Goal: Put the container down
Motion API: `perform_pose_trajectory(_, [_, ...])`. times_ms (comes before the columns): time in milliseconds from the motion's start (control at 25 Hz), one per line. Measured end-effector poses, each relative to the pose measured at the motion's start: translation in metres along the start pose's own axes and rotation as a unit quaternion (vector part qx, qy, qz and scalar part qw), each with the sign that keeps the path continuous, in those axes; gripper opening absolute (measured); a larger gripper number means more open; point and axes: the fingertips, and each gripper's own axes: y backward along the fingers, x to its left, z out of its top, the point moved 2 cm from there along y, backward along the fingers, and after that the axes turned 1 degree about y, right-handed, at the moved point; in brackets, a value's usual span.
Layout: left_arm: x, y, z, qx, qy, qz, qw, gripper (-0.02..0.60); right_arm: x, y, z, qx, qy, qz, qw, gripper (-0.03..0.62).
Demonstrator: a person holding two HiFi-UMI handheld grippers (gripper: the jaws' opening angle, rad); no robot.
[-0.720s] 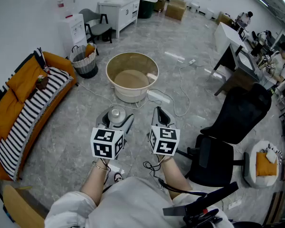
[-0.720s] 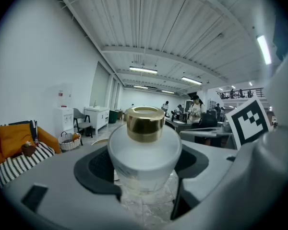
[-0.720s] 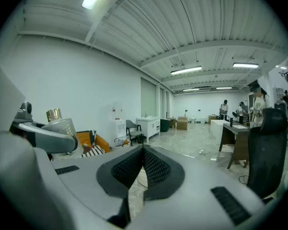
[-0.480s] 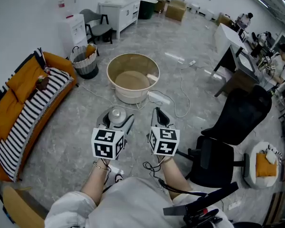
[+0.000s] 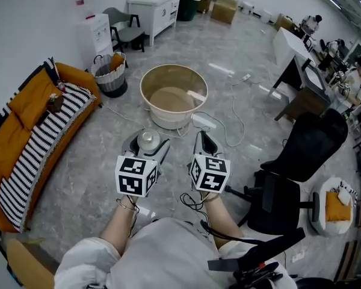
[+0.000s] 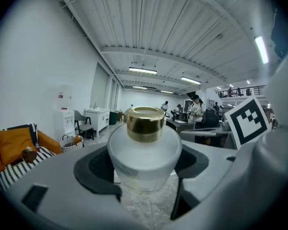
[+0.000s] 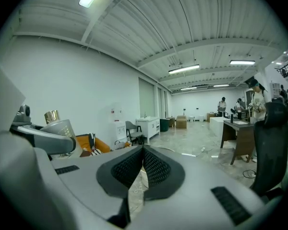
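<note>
The container (image 5: pixel 148 141) is a frosted white bottle with a round gold cap. It stands upright between the dark pads of my left gripper (image 5: pixel 148 146), which is shut on its wide body and held above the floor. In the left gripper view the container (image 6: pixel 144 150) fills the gap between the jaws of the left gripper (image 6: pixel 145 172). My right gripper (image 5: pixel 205 144) hangs beside it on the right, apart from it. Its pads meet with nothing between them, as the right gripper view shows at the right gripper (image 7: pixel 143 166). That view also catches the container (image 7: pixel 57 126) at the far left.
A big beige tub (image 5: pixel 173 95) stands on the grey floor just ahead, with a white power strip (image 5: pixel 204 122) and its cable beside it. An orange sofa (image 5: pixel 30 128) and a woven basket (image 5: pixel 111 76) lie left. A black office chair (image 5: pixel 301 158) stands right.
The head view has shifted slightly. Both grippers keep their places, and the container stays gripped in the left one.
</note>
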Motion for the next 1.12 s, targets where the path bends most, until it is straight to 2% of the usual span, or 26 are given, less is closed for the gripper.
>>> perform_pose_trajectory(480, [0.033, -0.031, 0.003, 0.001, 0.004, 0.001, 1.0, 0.337, -0.003, -0.045, -0.005, 0.013, -0.016, -0.007, 1.0, 0.023])
perform_pose_trajectory(1120, [0.078, -0.163, 0.05, -0.004, 0.008, 0.025, 0.9996, 0.337, -0.059, -0.185, 0.035, 0.017, -0.017, 0.018, 1.0, 0.024])
